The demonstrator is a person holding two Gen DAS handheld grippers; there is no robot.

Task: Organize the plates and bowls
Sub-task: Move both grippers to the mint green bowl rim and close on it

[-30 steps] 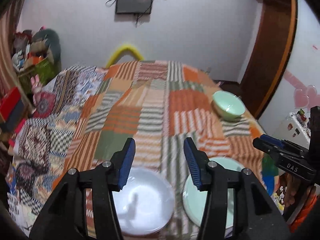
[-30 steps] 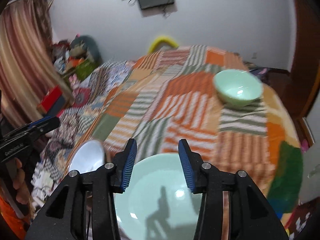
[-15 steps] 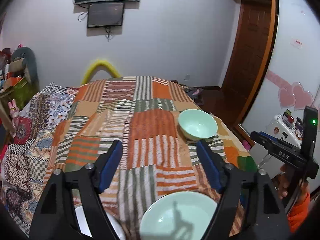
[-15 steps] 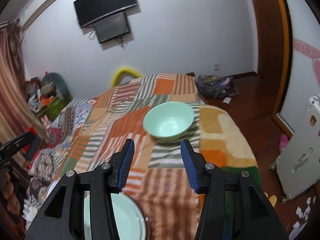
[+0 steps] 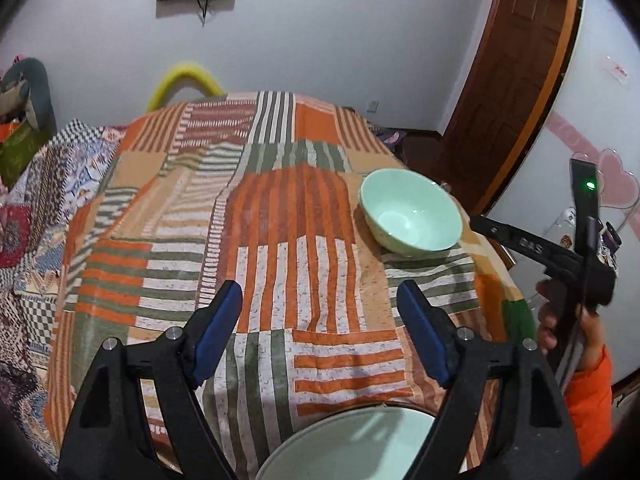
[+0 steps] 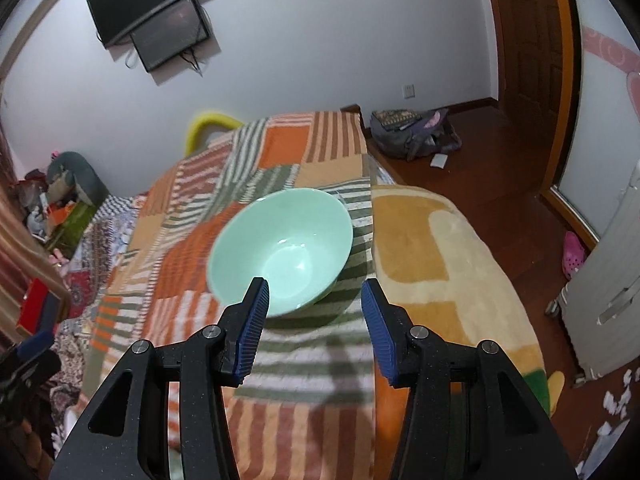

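A mint green bowl (image 5: 411,210) stands upright on the striped patchwork bedspread (image 5: 280,240) at the far right. It also shows in the right wrist view (image 6: 282,248). My right gripper (image 6: 316,320) is open and empty, just short of the bowl's near rim, its left finger (image 6: 252,330) overlapping the rim. The right gripper also shows at the right edge of the left wrist view (image 5: 552,256). My left gripper (image 5: 320,332) is open wide and empty, above a mint green plate (image 5: 352,444) at the bed's near edge.
A beige and yellow blanket (image 6: 432,248) covers the bed's right side. A backpack (image 6: 412,136) lies on the wooden floor beyond. A wooden door (image 5: 516,64) stands right. Clutter and toys (image 6: 60,200) sit left of the bed. A white appliance (image 6: 608,304) stands at the right.
My right gripper has moved forward to the bowl, which now looms close. My left gripper has opened wider and shifted right, so the white plate has left its view.
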